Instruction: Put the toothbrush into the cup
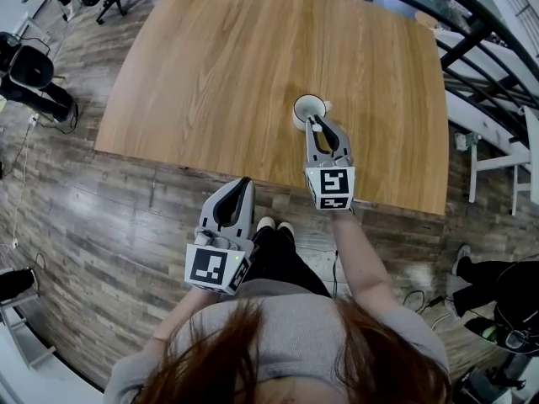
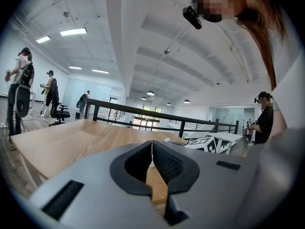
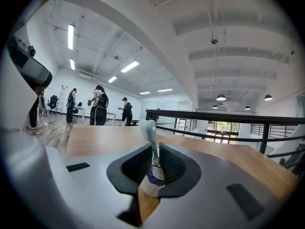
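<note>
wood table (image 1: pixel 210 74) is carrying the cup (image 1: pixel 308 108). right gripper (image 1: pixel 314 124) is pinching the toothbrush (image 3: pixel 148 128) upright over the cup, likely for a straight drop. left gripper (image 1: pixel 245 182), closed and empty, is waiting well short of the cup.

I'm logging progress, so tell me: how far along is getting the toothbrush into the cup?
Nearly done. Done: the toothbrush stands head up with its lower end inside the white cup on the table. In hand: the right gripper is shut on the brush's neck just above the cup. Left to do: open those jaws and draw clear. The left gripper is shut, empty, off the table's near edge.
</note>
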`<control>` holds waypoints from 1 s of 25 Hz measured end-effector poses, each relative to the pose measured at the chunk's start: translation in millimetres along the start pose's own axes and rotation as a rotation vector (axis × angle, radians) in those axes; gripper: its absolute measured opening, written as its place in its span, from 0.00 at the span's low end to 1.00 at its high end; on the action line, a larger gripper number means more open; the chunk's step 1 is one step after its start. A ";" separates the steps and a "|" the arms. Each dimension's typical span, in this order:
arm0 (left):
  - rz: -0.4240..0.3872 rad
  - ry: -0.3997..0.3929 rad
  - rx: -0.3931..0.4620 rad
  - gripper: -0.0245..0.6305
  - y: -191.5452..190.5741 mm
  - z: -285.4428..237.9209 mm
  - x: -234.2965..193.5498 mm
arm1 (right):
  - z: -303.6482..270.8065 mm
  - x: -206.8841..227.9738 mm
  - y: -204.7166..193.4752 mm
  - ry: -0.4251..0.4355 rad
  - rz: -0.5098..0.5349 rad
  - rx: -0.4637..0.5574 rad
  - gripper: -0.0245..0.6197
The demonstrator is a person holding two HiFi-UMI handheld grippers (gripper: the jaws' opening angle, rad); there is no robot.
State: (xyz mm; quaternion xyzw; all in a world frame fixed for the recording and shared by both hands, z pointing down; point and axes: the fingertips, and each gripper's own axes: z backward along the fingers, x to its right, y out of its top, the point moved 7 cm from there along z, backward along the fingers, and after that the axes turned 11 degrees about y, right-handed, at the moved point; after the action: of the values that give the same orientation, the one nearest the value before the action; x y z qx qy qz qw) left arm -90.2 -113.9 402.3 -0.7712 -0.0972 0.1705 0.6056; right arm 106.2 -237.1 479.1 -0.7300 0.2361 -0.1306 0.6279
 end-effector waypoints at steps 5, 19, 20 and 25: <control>-0.002 -0.001 0.000 0.05 -1.0 -0.6 1.2 | 1.4 1.6 0.3 0.005 -0.007 0.023 0.09; -0.010 -0.029 0.001 0.05 1.5 -4.6 4.6 | 6.2 -8.0 9.5 0.075 -0.001 0.073 0.22; -0.012 -0.032 0.000 0.05 1.3 -4.7 5.6 | 7.1 -7.9 8.9 0.076 -0.002 0.073 0.22; -0.016 -0.035 0.000 0.05 1.7 -5.1 7.8 | 10.2 -8.4 8.8 0.086 -0.002 0.068 0.23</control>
State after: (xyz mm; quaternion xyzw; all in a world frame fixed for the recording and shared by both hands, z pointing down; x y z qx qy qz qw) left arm -81.2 -116.1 400.6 -0.7673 -0.1140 0.1788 0.6052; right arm 102.5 -225.0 469.5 -0.7021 0.2575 -0.1704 0.6416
